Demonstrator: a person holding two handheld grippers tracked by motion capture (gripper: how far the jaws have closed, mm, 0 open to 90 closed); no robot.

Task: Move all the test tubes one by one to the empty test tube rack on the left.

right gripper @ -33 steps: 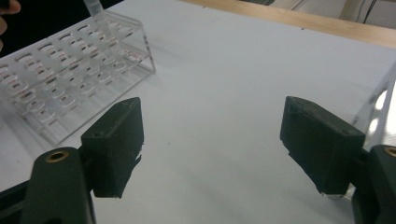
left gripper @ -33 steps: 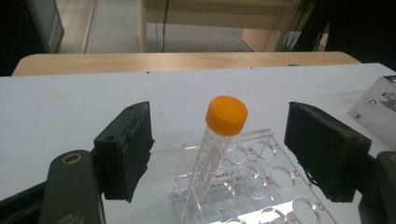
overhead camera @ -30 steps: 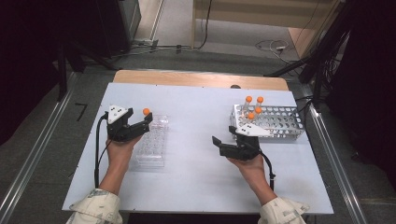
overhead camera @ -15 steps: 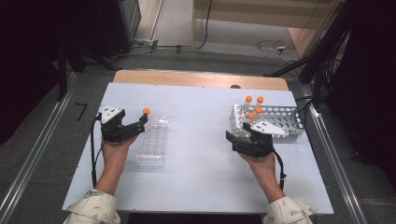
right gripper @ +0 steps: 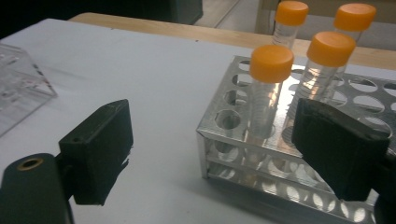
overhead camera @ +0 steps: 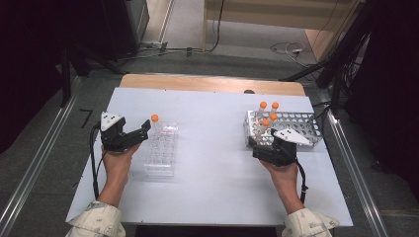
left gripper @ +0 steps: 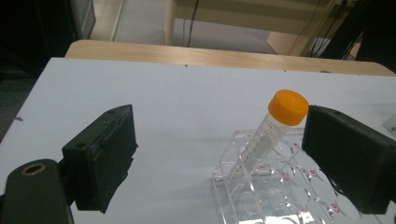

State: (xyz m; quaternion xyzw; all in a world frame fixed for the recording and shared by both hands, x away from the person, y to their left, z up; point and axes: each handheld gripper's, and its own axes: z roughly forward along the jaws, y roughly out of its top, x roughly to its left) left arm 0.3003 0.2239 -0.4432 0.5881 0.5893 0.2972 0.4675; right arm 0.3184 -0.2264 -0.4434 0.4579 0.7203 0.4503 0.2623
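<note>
My left gripper [overhead camera: 142,132] stood wide, its jaws having just been opening, with the orange-capped tube [left gripper: 273,127] between them but unpressed, its cap just beside the right-hand jaw. That tube leaned in the far-left corner of the clear rack [overhead camera: 162,154] on the left of the white table [overhead camera: 212,187]. My right gripper [right gripper: 212,149] was also wide, holding nothing, at the near-left corner of the metal rack [right gripper: 243,140], where four capped tubes [right gripper: 271,65] stood upright.

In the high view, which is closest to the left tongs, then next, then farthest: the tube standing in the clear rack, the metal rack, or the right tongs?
1. Orange-capped tube, right beside the left tongs.
2. Right tongs, across the table.
3. Metal rack, just beyond them, far right.
</note>
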